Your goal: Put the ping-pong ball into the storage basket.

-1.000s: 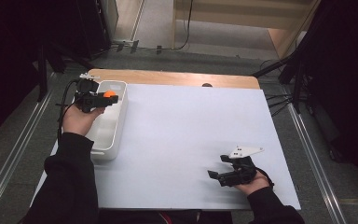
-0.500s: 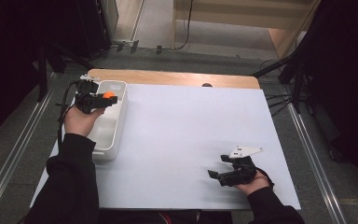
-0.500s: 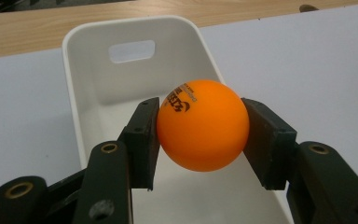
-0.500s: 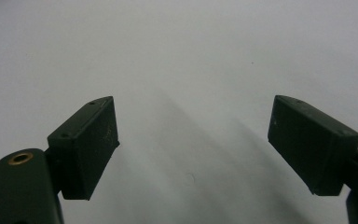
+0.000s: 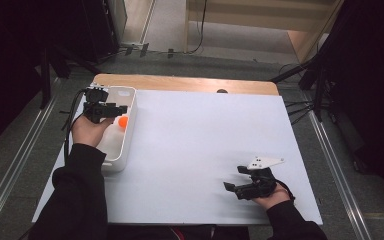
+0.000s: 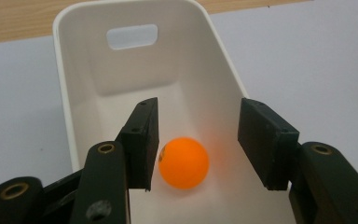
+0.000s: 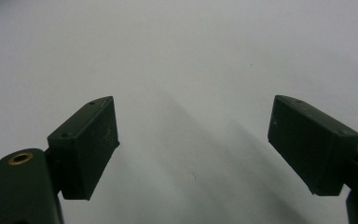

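Observation:
An orange ball lies loose in the white bin at the table's left edge. In the high view the ball rests low against the bin, just below my left gripper. The jaws of my left gripper have just been opening; the ball sits between them, with a clear gap to the right pad. My right gripper hovers open over the white sheet near the front right, with nothing between its fingers.
A white sheet covers the table, with a strip of bare wood along the far edge. The bin has a handle cut-out in its far wall. Dark stands and cables surround the table.
The orange ball was held up in the left gripper over the bin; it has now dropped into the bin as the jaws parted. The right hand has not moved.

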`<act>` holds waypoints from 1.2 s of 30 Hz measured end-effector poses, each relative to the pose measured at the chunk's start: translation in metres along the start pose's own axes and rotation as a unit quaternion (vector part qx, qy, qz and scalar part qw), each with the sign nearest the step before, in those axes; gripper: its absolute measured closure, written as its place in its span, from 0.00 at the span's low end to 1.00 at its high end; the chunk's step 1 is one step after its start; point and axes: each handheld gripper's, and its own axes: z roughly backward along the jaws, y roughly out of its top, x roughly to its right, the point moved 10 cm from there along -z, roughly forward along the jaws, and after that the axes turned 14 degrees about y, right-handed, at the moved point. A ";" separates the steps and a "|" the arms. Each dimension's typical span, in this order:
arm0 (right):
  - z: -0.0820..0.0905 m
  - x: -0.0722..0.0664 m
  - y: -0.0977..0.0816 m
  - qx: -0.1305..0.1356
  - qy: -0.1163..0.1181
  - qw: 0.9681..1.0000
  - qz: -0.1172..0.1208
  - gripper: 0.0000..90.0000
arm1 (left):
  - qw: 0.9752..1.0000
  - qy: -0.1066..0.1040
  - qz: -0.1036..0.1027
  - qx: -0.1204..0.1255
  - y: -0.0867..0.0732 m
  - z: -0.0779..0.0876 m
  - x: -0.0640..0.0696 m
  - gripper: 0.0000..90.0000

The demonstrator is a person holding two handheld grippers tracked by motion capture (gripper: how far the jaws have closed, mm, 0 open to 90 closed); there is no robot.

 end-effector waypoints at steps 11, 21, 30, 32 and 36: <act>0.000 -0.001 0.000 0.000 0.000 1.000 0.000 0.16 | 0.999 -0.028 0.010 0.019 0.011 0.013 0.005 0.37; 0.000 -0.001 -0.001 -0.002 0.001 1.000 0.001 0.16 | 0.998 -0.056 -0.018 0.033 0.015 0.023 0.018 0.37; 0.000 -0.001 -0.001 -0.001 0.001 1.000 0.001 0.16 | 0.994 -0.096 -0.037 0.022 0.013 0.027 0.037 0.33; 0.000 -0.001 -0.001 -0.001 0.001 1.000 0.002 0.16 | 0.993 -0.106 -0.038 0.021 0.013 0.028 0.040 0.33; 0.000 -0.001 -0.001 0.000 0.000 1.000 0.000 0.16 | 0.991 -0.128 -0.031 0.024 0.014 0.031 0.046 0.32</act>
